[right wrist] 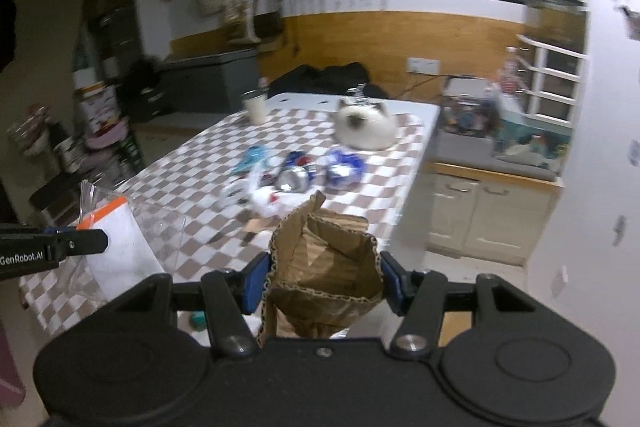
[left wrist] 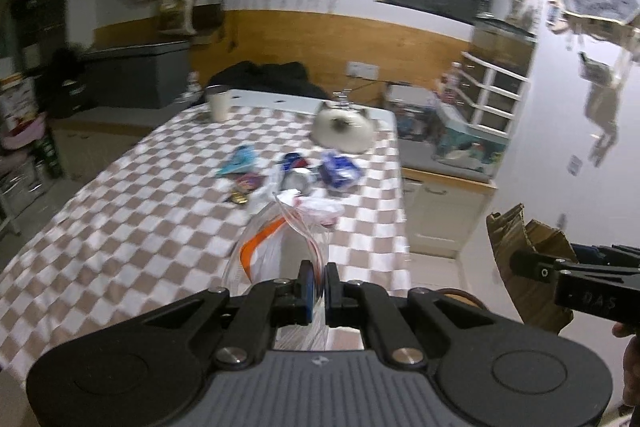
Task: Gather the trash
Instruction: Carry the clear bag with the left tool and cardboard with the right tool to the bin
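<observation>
The right gripper (right wrist: pixel 323 281) pinches a crumpled cardboard piece (right wrist: pixel 324 263); the left gripper (left wrist: pixel 319 287) is pressed together on the rim of a clear zip bag (left wrist: pixel 272 247), which lies to the cardboard's left; remaining trash, a crushed can (right wrist: pixel 296 175) and wrappers (right wrist: pixel 345 169), sits ahead on the checkered table (right wrist: pixel 192 187).

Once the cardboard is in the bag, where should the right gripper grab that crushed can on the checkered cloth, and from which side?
Judging from the right wrist view, the crushed can lies on its side with its silver end toward the camera. Come down from above and close the right gripper across its flattened middle, fingers on the two long sides. The white plastic wrapper crowds its near left, so approach from the right.
</observation>
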`<state>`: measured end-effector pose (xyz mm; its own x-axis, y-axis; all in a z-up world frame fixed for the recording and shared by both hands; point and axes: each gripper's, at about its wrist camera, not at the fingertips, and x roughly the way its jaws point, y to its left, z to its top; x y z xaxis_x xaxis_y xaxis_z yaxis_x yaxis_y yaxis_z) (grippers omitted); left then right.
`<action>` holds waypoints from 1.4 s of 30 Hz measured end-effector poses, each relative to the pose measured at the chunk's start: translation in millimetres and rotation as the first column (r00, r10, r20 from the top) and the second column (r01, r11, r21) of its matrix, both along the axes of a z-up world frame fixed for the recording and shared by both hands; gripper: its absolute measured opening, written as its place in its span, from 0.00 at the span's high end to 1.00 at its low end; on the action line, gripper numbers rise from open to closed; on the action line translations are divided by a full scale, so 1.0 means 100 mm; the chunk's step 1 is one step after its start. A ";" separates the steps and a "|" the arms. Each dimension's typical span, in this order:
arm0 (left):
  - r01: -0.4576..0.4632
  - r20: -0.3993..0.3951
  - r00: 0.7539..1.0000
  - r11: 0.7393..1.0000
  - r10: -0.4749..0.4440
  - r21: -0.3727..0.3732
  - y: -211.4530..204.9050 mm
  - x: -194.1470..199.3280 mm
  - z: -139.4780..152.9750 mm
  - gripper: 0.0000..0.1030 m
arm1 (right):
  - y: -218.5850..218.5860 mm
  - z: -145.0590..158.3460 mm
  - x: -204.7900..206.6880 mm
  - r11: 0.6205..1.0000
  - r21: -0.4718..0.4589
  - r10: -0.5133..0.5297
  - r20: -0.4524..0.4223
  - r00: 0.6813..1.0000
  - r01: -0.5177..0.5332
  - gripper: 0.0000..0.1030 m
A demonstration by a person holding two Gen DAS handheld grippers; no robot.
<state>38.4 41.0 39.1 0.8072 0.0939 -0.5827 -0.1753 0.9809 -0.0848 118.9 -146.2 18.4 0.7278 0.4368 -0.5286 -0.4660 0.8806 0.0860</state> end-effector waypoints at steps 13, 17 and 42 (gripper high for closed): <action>0.235 0.002 0.972 0.971 -0.235 -0.041 -0.75 0.61 -0.10 0.95 | -0.82 -0.04 0.13 0.967 -0.003 -0.256 -0.003 0.967 0.256 0.43; 0.283 -0.012 0.959 0.957 -0.284 -0.055 -0.98 0.86 -0.16 0.95 | -1.04 -0.10 0.31 0.952 -0.004 -0.305 -0.025 0.952 0.305 0.43; 0.317 -0.380 0.834 0.911 -0.400 -0.264 -2.15 3.23 -1.93 0.95 | -2.04 -1.69 2.40 0.907 -0.103 -0.414 -0.381 0.826 0.407 0.43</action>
